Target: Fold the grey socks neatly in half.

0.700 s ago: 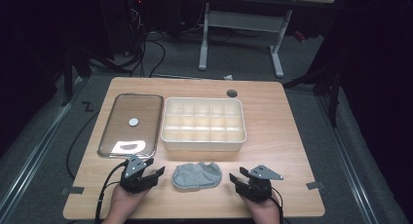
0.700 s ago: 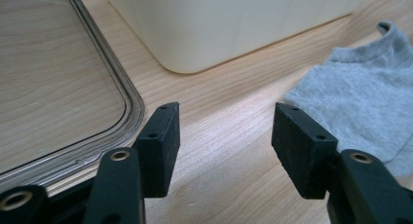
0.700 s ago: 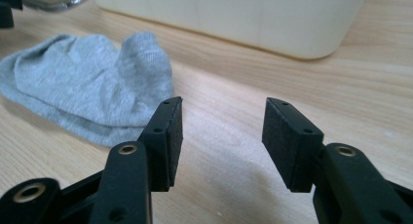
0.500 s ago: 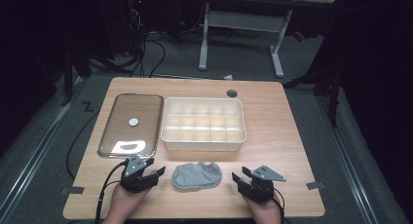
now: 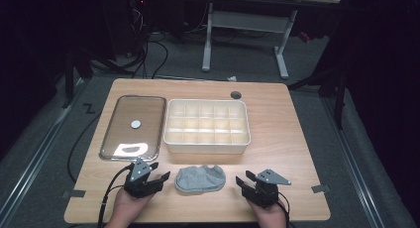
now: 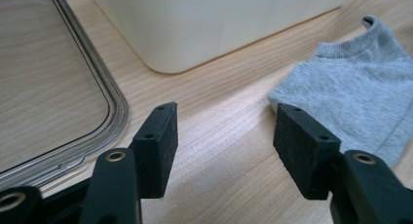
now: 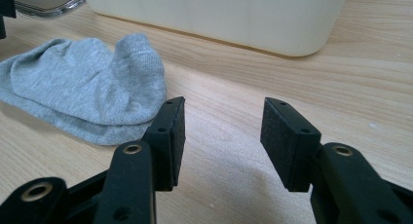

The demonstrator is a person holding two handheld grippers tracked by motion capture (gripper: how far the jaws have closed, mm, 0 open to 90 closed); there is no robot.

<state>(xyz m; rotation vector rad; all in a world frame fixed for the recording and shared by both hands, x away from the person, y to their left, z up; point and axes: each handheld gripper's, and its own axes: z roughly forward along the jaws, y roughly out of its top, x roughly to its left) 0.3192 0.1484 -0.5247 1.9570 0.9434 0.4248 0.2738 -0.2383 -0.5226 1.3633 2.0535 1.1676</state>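
A grey ankle sock (image 5: 200, 178) lies crumpled on the wooden table near its front edge. My left gripper (image 5: 161, 177) rests on the table just left of the sock, jaws open, pointing toward it. In the left gripper view the open gripper (image 6: 224, 136) has bare wood between its pads, and the sock (image 6: 355, 92) lies just beyond the right pad. My right gripper (image 5: 241, 181) sits to the right of the sock, also open. In the right gripper view its gripper (image 7: 221, 136) holds nothing, and the sock (image 7: 83, 87) lies to the left of the left pad.
A cream compartment box (image 5: 205, 145) stands behind the sock, seen close as a wall (image 6: 204, 24) (image 7: 219, 14). A clear flat lid (image 5: 133, 126) lies to its left (image 6: 44, 87). A dark round grommet (image 5: 236, 94) is set in the table's far edge.
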